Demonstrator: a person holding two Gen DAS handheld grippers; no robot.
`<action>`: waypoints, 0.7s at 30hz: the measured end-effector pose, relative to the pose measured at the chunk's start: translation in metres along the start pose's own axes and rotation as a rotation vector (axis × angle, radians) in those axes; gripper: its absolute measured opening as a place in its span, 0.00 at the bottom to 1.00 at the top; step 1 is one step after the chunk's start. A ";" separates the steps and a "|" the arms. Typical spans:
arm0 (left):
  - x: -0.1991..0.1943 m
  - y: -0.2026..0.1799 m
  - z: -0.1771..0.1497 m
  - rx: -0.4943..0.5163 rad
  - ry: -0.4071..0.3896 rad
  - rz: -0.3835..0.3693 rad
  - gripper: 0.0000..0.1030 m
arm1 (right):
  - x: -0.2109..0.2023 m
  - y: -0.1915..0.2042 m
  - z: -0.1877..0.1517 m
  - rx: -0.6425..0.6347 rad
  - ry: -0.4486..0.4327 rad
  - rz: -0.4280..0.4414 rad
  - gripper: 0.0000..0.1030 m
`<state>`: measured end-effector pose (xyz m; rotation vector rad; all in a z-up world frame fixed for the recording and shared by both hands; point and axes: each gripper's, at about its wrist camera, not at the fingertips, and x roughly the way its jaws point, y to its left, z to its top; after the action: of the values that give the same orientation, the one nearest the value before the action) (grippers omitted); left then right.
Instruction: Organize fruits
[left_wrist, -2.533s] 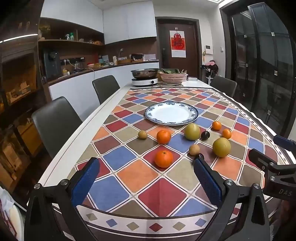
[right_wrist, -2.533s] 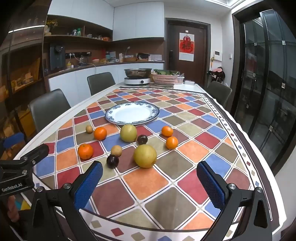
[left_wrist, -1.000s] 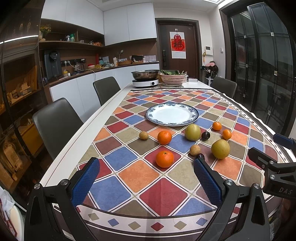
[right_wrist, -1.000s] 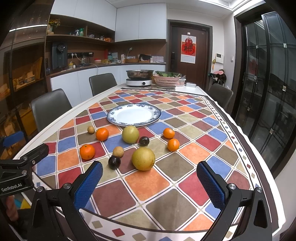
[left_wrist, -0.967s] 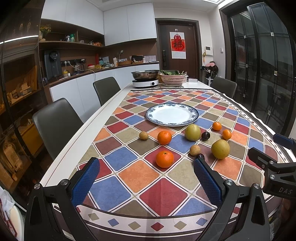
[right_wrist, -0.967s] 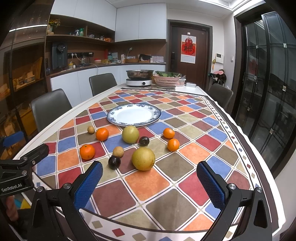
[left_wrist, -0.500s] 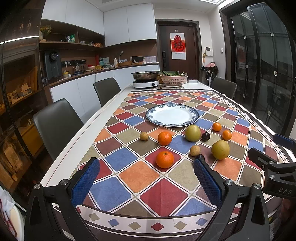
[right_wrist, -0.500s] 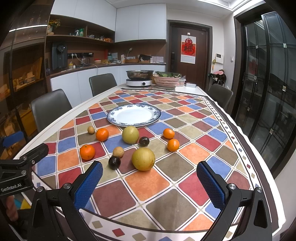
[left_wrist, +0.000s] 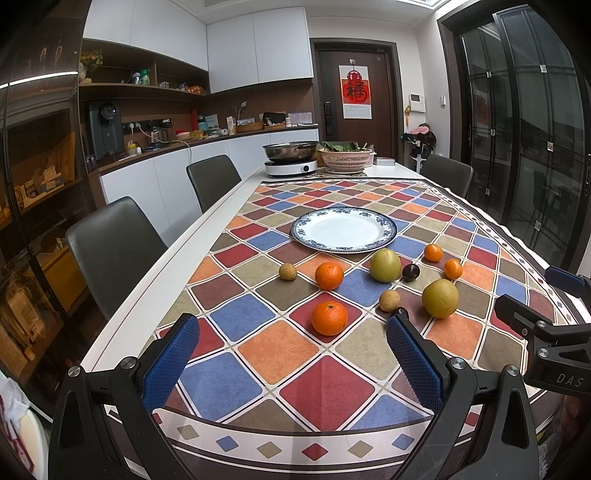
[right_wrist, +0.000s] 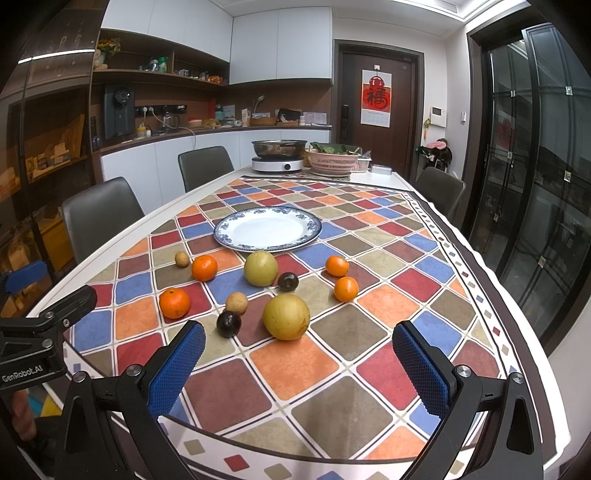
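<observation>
Several fruits lie loose on the checked tablecloth in front of an empty blue-rimmed white plate (left_wrist: 343, 230) (right_wrist: 267, 229). The nearest are an orange (left_wrist: 329, 318) (right_wrist: 174, 303), a large yellow-green fruit (left_wrist: 440, 298) (right_wrist: 286, 316), a dark plum (right_wrist: 228, 324) and a small tan fruit (left_wrist: 389, 300) (right_wrist: 236, 302). More oranges (left_wrist: 328, 275) (right_wrist: 346, 288) and a second green fruit (left_wrist: 385, 265) (right_wrist: 260, 268) lie nearer the plate. My left gripper (left_wrist: 291, 362) is open and empty over the near table edge. My right gripper (right_wrist: 299, 365) is open and empty beside it.
A hotplate with a steel pan (left_wrist: 290, 157) and a pink basket of greens (left_wrist: 345, 157) stand at the table's far end. Dark chairs (left_wrist: 110, 251) line the left side and one (right_wrist: 439, 192) stands at the far right. Glass doors are on the right.
Both grippers have drifted very slightly, so the view has shifted a little. The jaws stay open and no fruit has moved.
</observation>
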<state>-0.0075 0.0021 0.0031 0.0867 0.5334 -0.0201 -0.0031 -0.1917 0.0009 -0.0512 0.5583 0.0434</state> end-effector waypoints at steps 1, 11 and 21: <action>0.000 0.000 0.000 0.001 0.000 0.001 1.00 | 0.000 0.000 0.000 -0.001 0.001 0.000 0.99; 0.002 0.000 0.001 0.000 0.017 -0.009 1.00 | 0.002 0.006 0.002 -0.008 0.011 0.006 0.99; 0.020 0.004 0.006 0.015 0.088 -0.039 1.00 | 0.020 0.009 0.008 -0.054 0.075 0.004 0.99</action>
<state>0.0130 0.0055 -0.0016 0.0916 0.6228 -0.0586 0.0175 -0.1813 -0.0036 -0.1043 0.6318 0.0605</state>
